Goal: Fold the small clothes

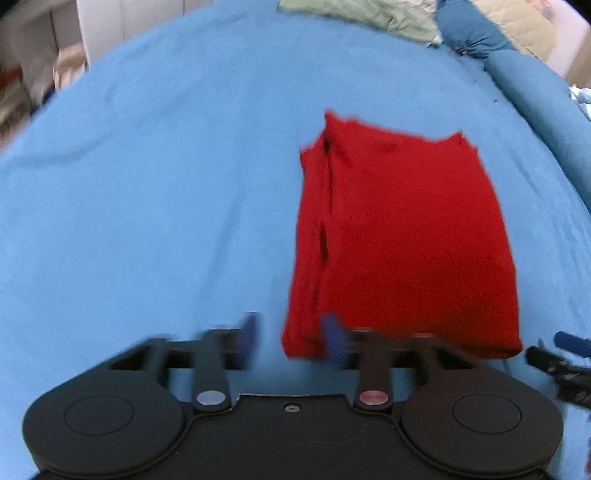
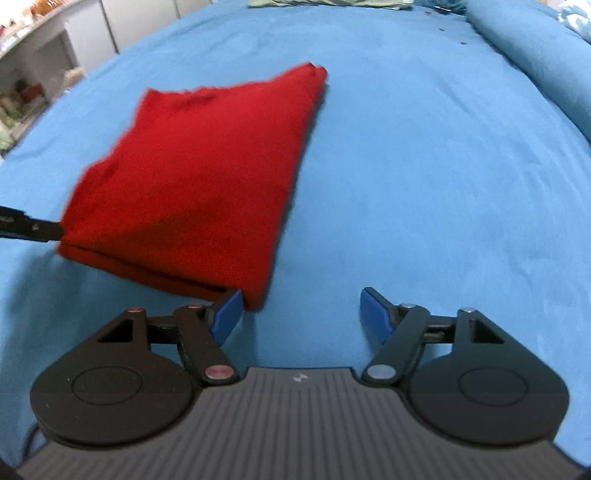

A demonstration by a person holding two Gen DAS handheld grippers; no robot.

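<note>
A red garment [image 1: 402, 240], folded into a rectangle, lies flat on the blue bedsheet [image 1: 147, 203]. My left gripper [image 1: 293, 338] is open, blurred, at the garment's near left corner; its right finger overlaps the edge. In the right wrist view the same red garment [image 2: 195, 173] lies left of centre. My right gripper [image 2: 301, 315] is wide open and empty, with its left pad [image 2: 227, 314] touching the garment's near right corner. The left gripper's tip [image 2: 29, 227] shows at the garment's left edge.
A green cloth [image 1: 362, 14] and a beige pillow [image 1: 517, 22] lie at the far end of the bed. A rolled blue blanket [image 2: 535, 62] runs along the right side. White furniture [image 2: 44, 55] stands beyond the left edge.
</note>
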